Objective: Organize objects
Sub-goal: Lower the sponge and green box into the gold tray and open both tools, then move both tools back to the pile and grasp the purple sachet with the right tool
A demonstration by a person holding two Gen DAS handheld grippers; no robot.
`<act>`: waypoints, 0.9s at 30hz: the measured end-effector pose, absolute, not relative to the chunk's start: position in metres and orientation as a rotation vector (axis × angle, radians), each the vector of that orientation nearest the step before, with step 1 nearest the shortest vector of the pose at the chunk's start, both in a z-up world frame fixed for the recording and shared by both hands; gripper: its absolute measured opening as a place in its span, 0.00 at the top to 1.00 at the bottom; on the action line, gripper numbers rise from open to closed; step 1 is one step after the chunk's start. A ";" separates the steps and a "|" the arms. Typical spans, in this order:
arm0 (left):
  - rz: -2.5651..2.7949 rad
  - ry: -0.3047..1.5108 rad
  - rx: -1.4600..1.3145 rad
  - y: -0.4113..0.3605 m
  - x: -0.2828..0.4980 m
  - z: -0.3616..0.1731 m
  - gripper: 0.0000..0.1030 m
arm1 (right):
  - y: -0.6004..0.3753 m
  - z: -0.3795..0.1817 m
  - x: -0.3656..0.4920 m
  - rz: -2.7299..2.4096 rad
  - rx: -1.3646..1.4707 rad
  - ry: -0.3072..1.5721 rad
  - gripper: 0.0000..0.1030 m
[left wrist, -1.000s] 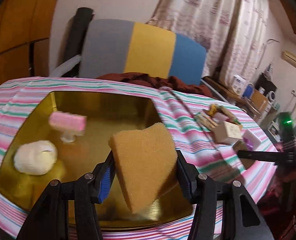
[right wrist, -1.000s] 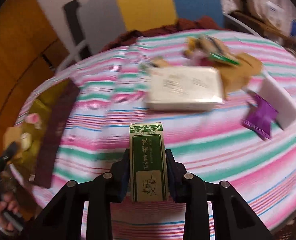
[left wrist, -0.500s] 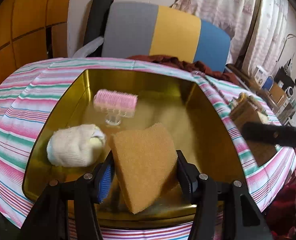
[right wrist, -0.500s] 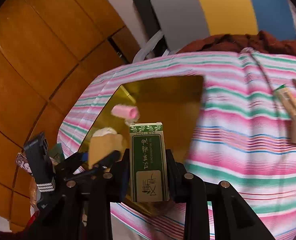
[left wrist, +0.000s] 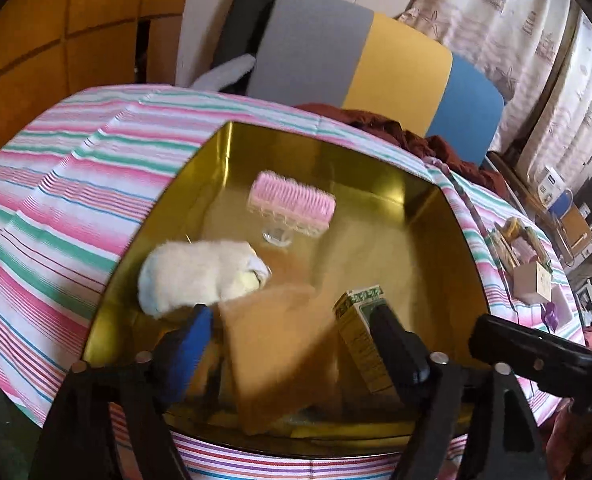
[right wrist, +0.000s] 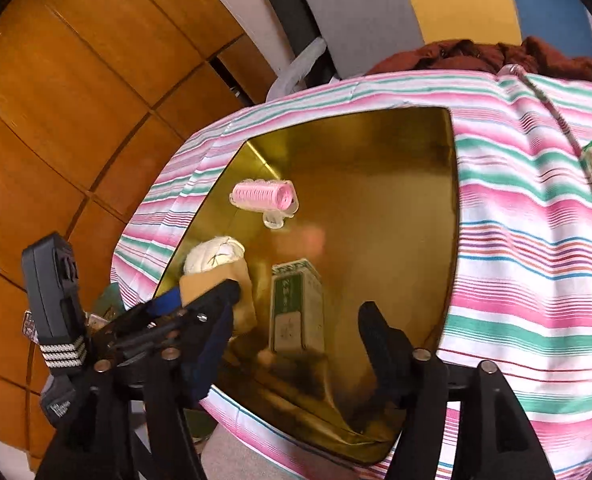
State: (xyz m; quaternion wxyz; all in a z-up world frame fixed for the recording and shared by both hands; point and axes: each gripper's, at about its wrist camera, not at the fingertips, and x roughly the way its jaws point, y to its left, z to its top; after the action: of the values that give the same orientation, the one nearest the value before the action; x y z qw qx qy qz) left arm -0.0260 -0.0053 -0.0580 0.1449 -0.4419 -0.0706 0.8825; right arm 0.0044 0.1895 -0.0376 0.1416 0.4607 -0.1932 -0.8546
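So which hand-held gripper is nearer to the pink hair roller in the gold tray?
Left. The left hand-held gripper sits over the tray's near-left part, by the white bundle just before the pink hair roller. The right hand-held gripper hangs farther back.

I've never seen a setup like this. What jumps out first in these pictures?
The shiny gold tray on the striped tablecloth catches the eye first. Inside it lie a pink hair roller at the back, a white rolled cloth to the left, and a tan sponge and green box at the near edge, between the open gripper fingers.
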 end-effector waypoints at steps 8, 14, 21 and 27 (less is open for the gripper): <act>2.633 -0.262 -1.162 -0.012 -0.018 -0.036 0.19 | 0.206 -0.026 0.016 -2.521 1.279 -0.601 0.26; 2.592 -0.287 -1.110 -0.001 -0.012 -0.027 0.19 | 0.225 -0.018 0.026 -2.602 1.253 -0.594 0.19; 2.496 -0.209 -1.092 0.037 0.002 -0.029 0.19 | 0.269 -0.021 0.040 -2.676 1.278 -0.680 0.17; 2.393 -0.153 -1.066 0.068 0.019 -0.031 0.19 | 0.302 -0.023 0.048 -2.732 1.315 -0.681 0.17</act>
State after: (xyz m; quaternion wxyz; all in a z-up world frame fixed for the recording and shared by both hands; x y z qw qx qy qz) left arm 0.0189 0.0677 -0.0308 0.2560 -0.3926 -0.0563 0.8816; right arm 0.0479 0.3024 -0.0228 0.0172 0.4230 -0.2192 -0.8790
